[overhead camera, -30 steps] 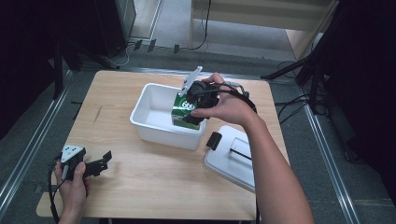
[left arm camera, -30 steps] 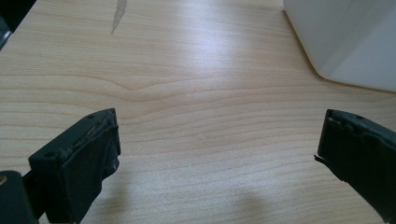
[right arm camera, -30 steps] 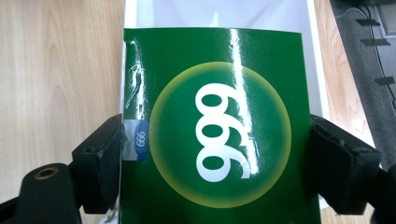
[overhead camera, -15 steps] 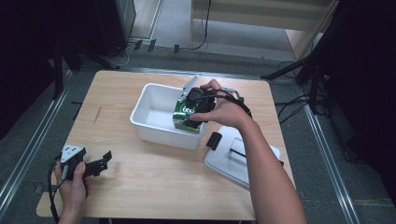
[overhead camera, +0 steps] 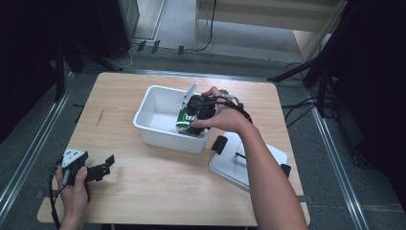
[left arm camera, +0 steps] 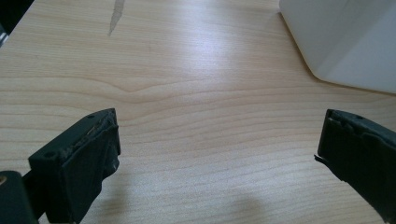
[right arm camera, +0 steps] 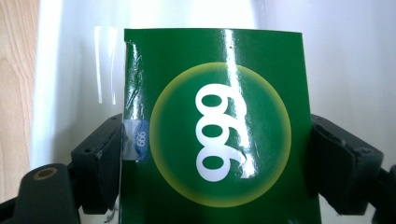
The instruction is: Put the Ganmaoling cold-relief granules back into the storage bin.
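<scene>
A green box [right arm camera: 215, 135] with a yellow-ringed disc and white figures sits between both jaws of my right gripper [right arm camera: 217, 158], which is shut on it. In the high view the green box [overhead camera: 186, 120] hangs inside the white tub [overhead camera: 152, 125] at its right end, under my right gripper [overhead camera: 196, 115]. My left gripper [overhead camera: 106, 165] rests low over the table's front left, open, nothing between its jaws. The left gripper view shows its jaws wide apart over bare wood, with my left gripper [left arm camera: 217, 149] short of the white tub [left arm camera: 345, 42].
A white lid [overhead camera: 249, 160] with a black handle lies on the table right of the tub, under my right forearm. The wooden table [overhead camera: 158, 191] has a grey mark [overhead camera: 100, 116] at its left. Metal rails run along both sides on the floor.
My right gripper has moved left and down with the green box, deeper into the tub. The left gripper has stayed put.
</scene>
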The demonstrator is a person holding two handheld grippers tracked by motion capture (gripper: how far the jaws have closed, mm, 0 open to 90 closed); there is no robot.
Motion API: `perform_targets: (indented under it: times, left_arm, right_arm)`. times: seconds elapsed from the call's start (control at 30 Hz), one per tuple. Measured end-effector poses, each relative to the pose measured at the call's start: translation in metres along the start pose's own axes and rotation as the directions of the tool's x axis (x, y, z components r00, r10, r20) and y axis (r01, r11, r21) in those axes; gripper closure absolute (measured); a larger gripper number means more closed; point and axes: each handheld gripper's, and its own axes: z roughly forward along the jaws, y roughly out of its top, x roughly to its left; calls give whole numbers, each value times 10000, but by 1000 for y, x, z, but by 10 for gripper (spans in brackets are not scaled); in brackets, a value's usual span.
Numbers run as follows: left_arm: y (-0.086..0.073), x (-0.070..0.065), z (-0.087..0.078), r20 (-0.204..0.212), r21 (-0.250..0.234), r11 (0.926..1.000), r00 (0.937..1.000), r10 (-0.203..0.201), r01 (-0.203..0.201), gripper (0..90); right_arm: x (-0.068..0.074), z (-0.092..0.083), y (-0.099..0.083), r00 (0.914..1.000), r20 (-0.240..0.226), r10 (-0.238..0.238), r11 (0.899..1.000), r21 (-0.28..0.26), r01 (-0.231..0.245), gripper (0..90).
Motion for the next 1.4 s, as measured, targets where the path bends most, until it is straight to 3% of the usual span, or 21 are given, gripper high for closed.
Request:
perform_targets:
  times: [0.47,0.67,0.73,0.87,1.07,1.13,1.3,1.4]
  left_arm:
    - [0,0,0,-17,0,10000,10000,15,-15,2]
    - [0,0,0,-13,-6,10000,10000,27,-27,2]
    - [0,0,0,-13,-5,10000,10000,28,-28,2]
    - [0,0,0,-12,-11,10000,10000,31,-31,2]
    - [0,0,0,-18,-14,10000,10000,9,-9,2]
    - [0,0,0,-25,9,10000,10000,56,-56,2]
    - [0,-1,0,-33,12,10000,10000,63,-63,2]
    - [0,-1,0,-24,19,10000,10000,69,-69,2]
  right_arm:
    - [-3,11,-5,9998,-197,18,9978,657,-5,156]
    - [-2,18,-6,9999,58,-138,9930,1175,130,152]
    - [-3,18,-6,9999,33,-160,9933,1141,155,169]
    - [-5,9,-5,9997,120,234,9971,728,-242,195]
    - [1,-3,-7,9991,301,307,9986,413,-319,76]
    - [1,-11,-10,9968,270,757,9970,120,-761,13]
    - [3,-25,-16,9896,150,1430,9889,-431,-1423,0]
    - [4,-32,-19,9900,282,1384,9890,-571,-1366,0]
